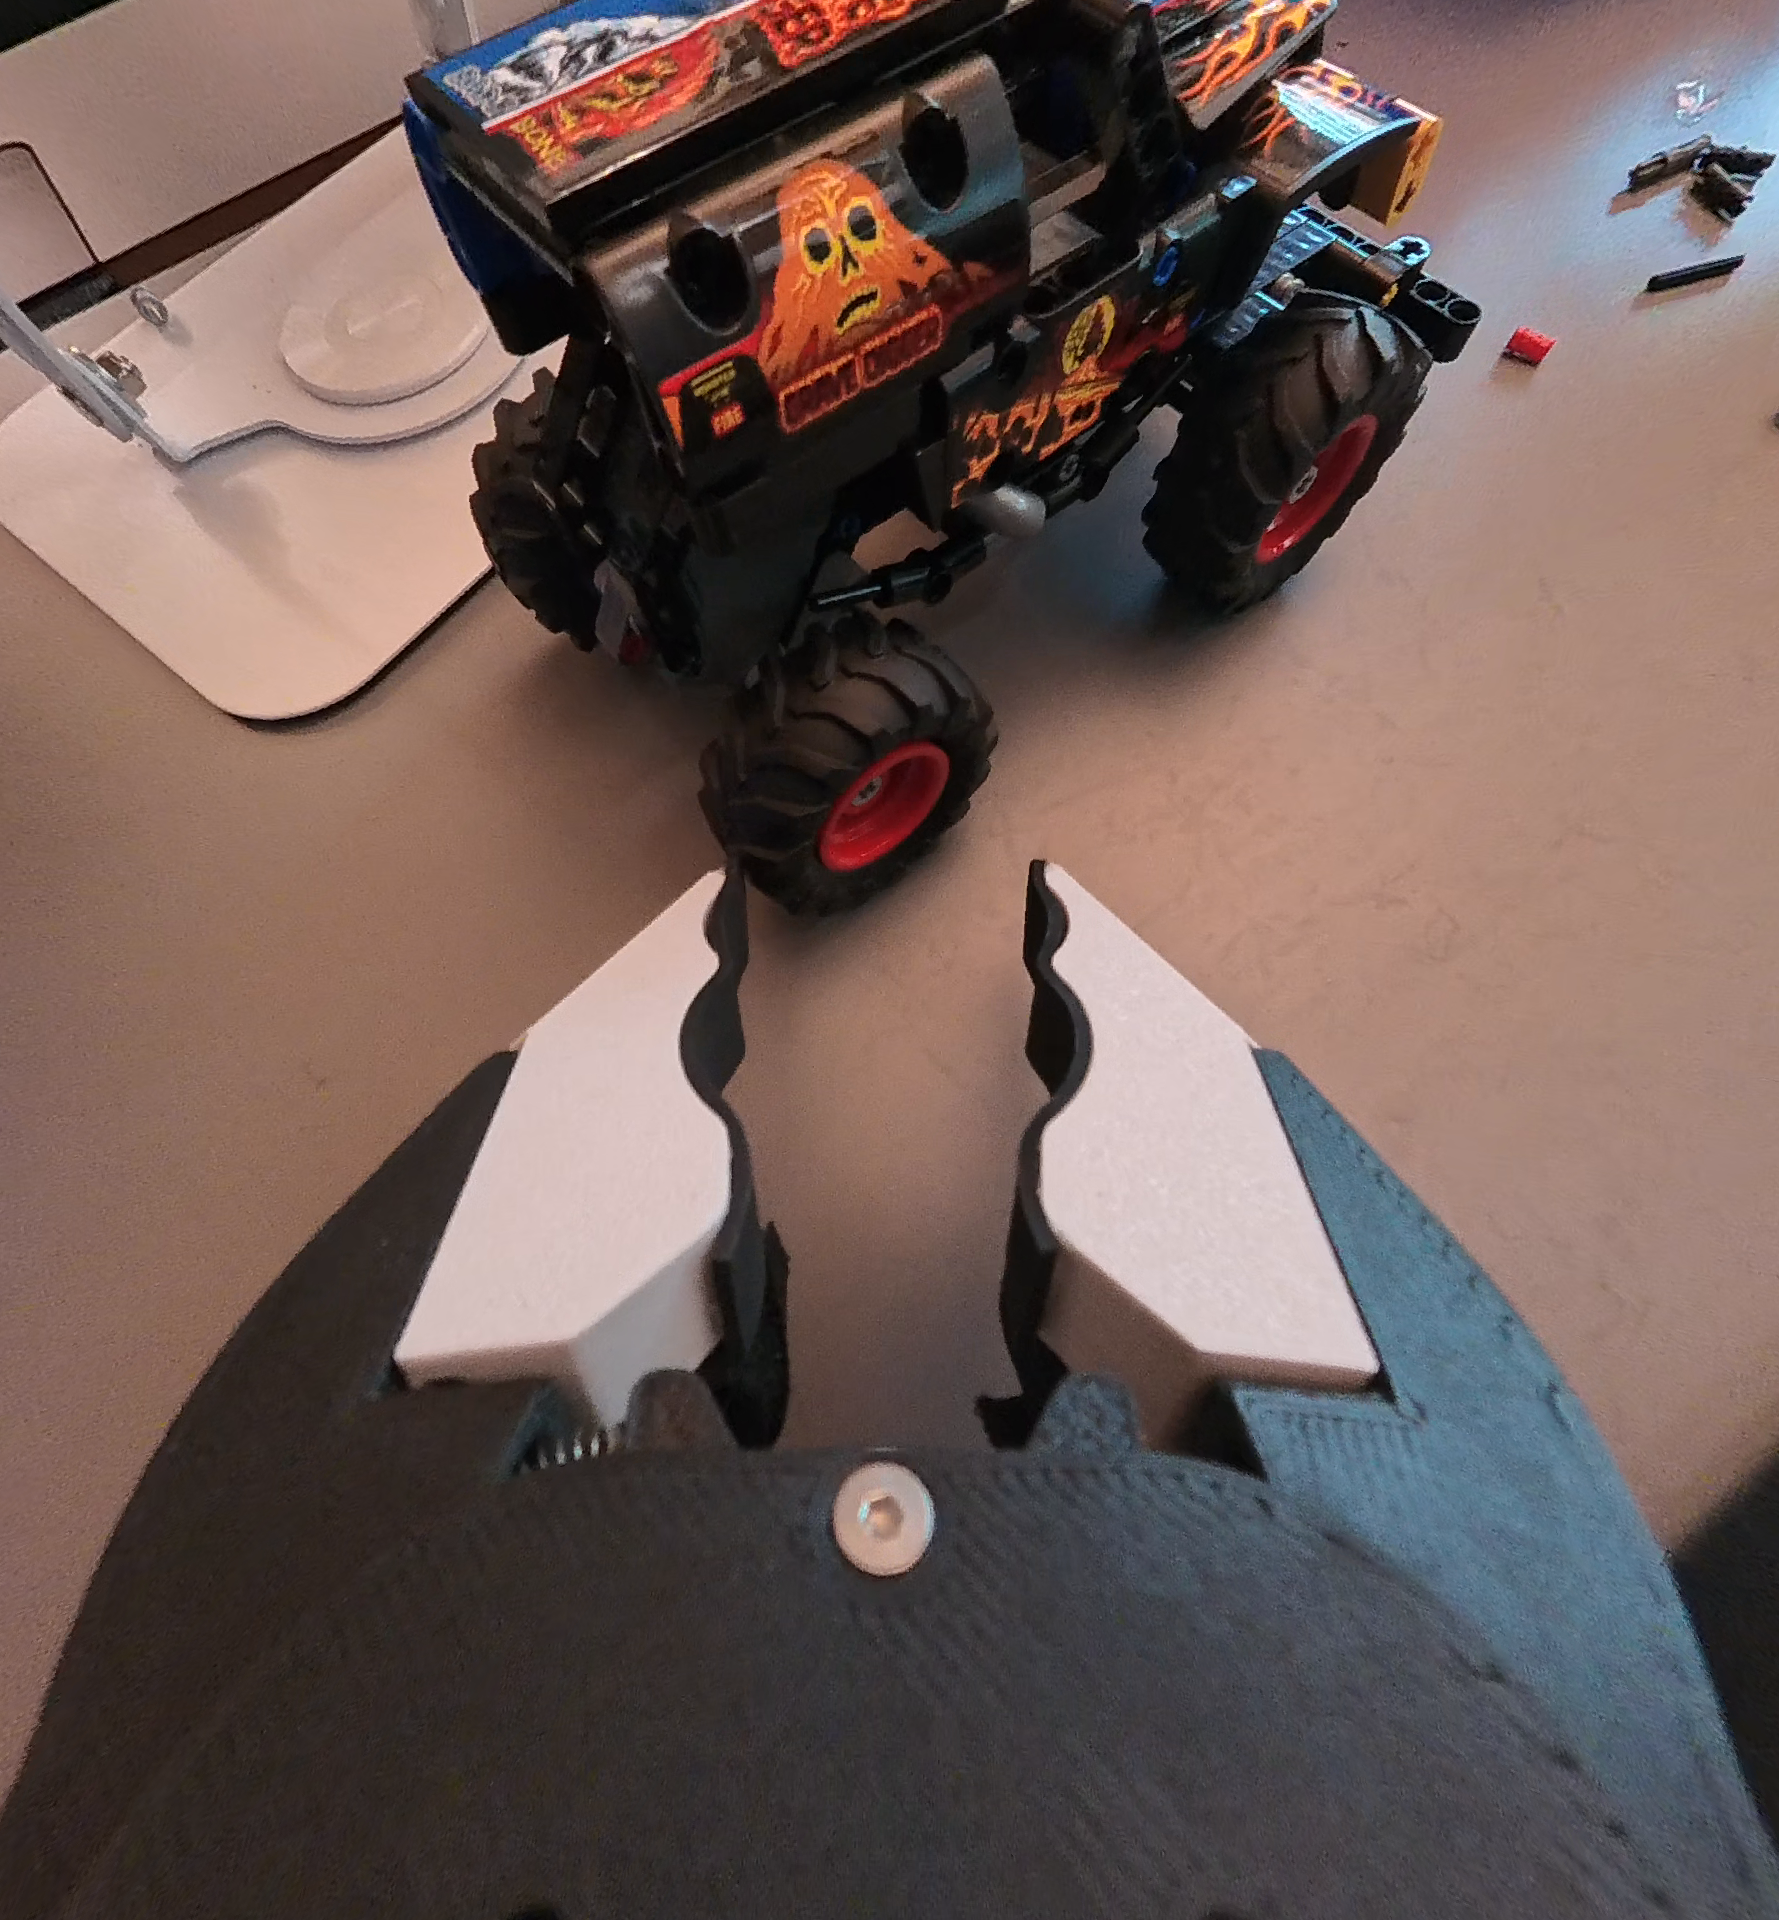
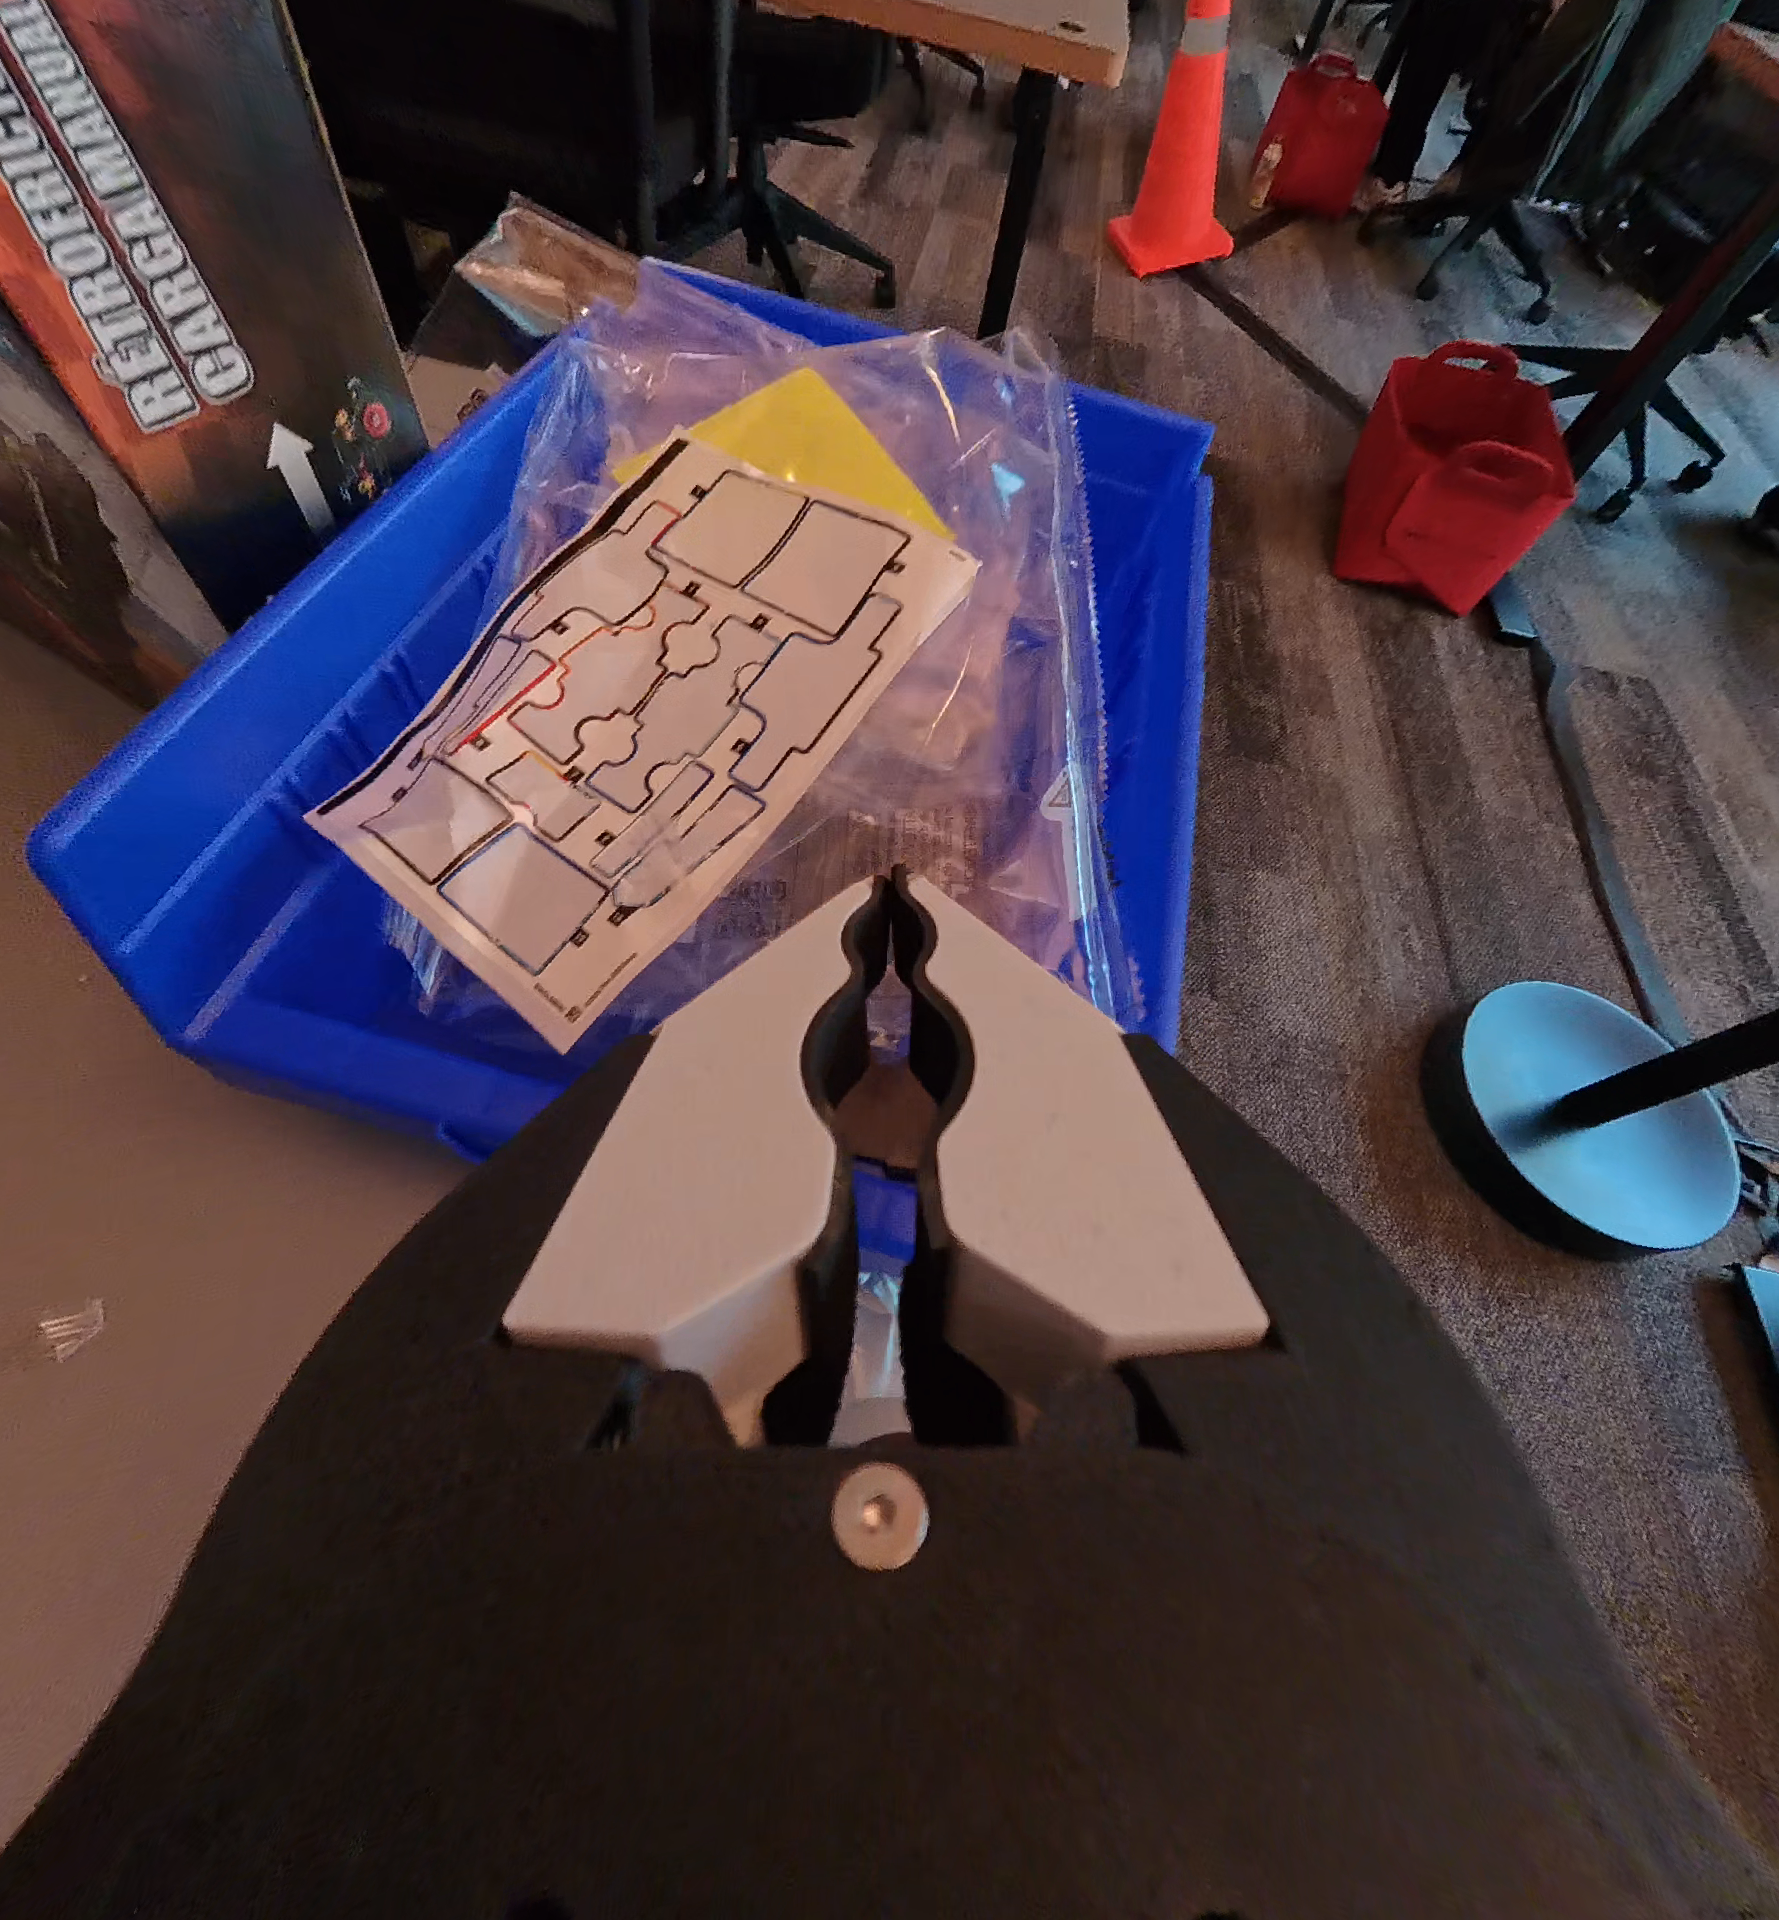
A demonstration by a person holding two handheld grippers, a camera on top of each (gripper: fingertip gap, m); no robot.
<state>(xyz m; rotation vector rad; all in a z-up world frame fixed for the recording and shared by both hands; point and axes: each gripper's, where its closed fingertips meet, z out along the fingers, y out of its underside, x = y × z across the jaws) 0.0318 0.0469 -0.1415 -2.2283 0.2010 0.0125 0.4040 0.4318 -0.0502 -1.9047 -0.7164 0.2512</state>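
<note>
My left gripper (image 1: 880, 883) gapes empty over the tan table (image 1: 1384, 935), its tips just short of the black brick-built monster truck's (image 1: 916, 343) red-hubbed wheel (image 1: 854, 769). My right gripper (image 2: 890, 888) is pinched closed above clear plastic bags (image 2: 968, 727) in the blue plastic bin (image 2: 241, 831).

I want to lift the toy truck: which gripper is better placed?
Probably left: the left gripper is open, just before the toy truck. The right gripper is shut over the blue bin.

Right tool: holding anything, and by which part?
Right tool is shut over the plastic bags in the blue bin; whether its tips pinch a bag cannot be told.
</note>
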